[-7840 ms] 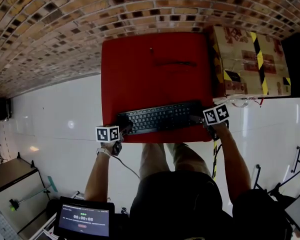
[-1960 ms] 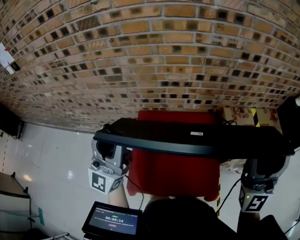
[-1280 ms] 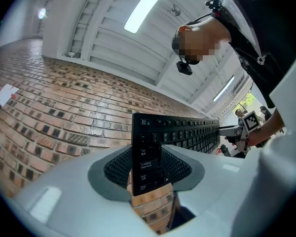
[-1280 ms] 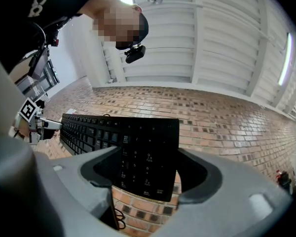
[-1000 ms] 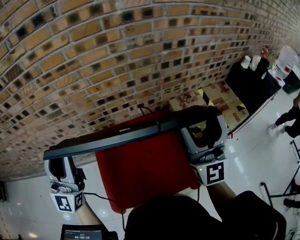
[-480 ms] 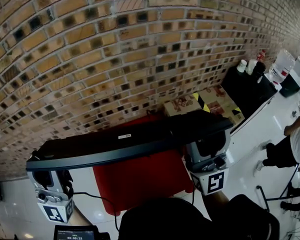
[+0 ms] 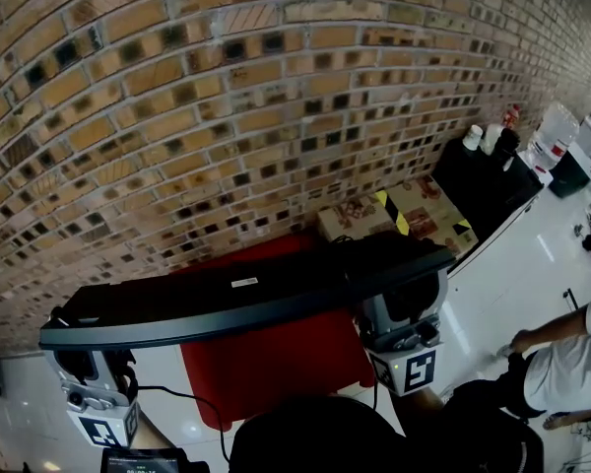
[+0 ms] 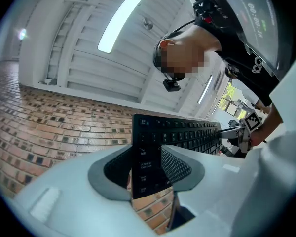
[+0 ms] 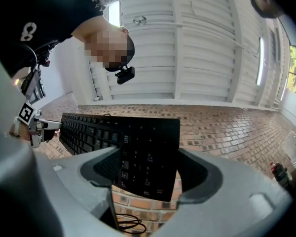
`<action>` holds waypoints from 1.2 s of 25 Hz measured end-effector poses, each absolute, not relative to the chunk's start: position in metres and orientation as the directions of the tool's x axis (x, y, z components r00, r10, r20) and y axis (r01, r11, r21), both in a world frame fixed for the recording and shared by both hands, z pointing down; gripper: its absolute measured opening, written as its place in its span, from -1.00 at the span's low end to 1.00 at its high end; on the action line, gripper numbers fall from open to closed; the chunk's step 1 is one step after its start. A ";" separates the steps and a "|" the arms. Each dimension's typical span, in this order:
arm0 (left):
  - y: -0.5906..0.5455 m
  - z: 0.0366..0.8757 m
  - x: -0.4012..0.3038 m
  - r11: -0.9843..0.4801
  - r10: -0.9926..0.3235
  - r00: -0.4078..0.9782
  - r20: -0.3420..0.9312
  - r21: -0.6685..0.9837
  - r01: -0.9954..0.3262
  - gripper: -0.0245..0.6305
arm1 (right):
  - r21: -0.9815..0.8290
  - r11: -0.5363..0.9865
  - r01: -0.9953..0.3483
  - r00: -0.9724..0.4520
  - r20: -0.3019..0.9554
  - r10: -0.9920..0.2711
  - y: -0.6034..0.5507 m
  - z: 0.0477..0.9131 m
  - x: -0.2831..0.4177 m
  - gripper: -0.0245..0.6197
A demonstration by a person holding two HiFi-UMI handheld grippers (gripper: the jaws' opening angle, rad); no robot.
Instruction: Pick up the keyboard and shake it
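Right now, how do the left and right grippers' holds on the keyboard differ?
The left gripper grips the keyboard by its Tab-key end; the right gripper grips its number-pad end. The left gripper's jaws stand closer together than the right gripper's. In the head view, the left gripper sits lower than the right. Both hold it above the red table.

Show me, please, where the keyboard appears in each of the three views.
Head view: keyboard spans the lower middle, underside showing.
Left gripper view: keyboard at centre, keys showing, running right.
Right gripper view: keyboard at centre, running left.
Shared landmark: the brick wall behind it.
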State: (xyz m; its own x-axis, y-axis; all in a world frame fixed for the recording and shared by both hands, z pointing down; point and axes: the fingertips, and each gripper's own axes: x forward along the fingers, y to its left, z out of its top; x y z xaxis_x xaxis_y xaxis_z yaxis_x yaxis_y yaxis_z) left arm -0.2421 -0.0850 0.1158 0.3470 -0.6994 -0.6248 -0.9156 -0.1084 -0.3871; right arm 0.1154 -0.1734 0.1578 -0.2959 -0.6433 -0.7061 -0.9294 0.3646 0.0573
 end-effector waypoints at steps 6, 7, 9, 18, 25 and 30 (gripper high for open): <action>-0.086 0.121 -0.244 -0.106 -0.706 0.347 -0.617 -0.393 -0.913 -0.35 | 0.064 0.361 -0.930 -0.296 -0.713 -0.636 -0.169 0.152 0.119 0.11; -0.086 0.122 -0.244 -0.106 -0.707 0.347 -0.616 -0.394 -0.913 -0.35 | 0.061 0.364 -0.929 -0.299 -0.705 -0.643 -0.172 0.154 0.118 0.11; -0.086 0.123 -0.244 -0.105 -0.709 0.347 -0.613 -0.395 -0.913 -0.35 | 0.059 0.367 -0.928 -0.302 -0.698 -0.650 -0.172 0.156 0.117 0.11; -0.080 0.116 -0.245 -0.085 -0.682 0.357 -0.638 -0.417 -0.905 -0.36 | 0.113 0.340 -0.934 -0.316 -0.708 -0.632 -0.171 0.147 0.119 0.11; -0.099 0.128 -0.249 -0.090 -0.688 0.338 -0.642 -0.387 -0.918 -0.36 | 0.115 0.341 -0.933 -0.320 -0.698 -0.640 -0.185 0.151 0.112 0.12; -0.123 0.185 -0.262 -0.108 -0.791 0.263 -0.552 -0.298 -0.949 -0.36 | 0.155 0.390 -0.908 -0.404 -0.575 -0.712 -0.218 0.193 0.097 0.12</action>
State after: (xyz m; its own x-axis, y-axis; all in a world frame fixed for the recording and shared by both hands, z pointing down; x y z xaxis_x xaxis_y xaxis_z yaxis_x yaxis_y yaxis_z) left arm -0.2622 -0.1227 0.1852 0.2633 -0.7914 -0.5517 -0.9485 -0.1079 -0.2978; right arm 0.0970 -0.2184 0.1927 -0.4036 -0.7117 -0.5749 -0.9078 0.3896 0.1551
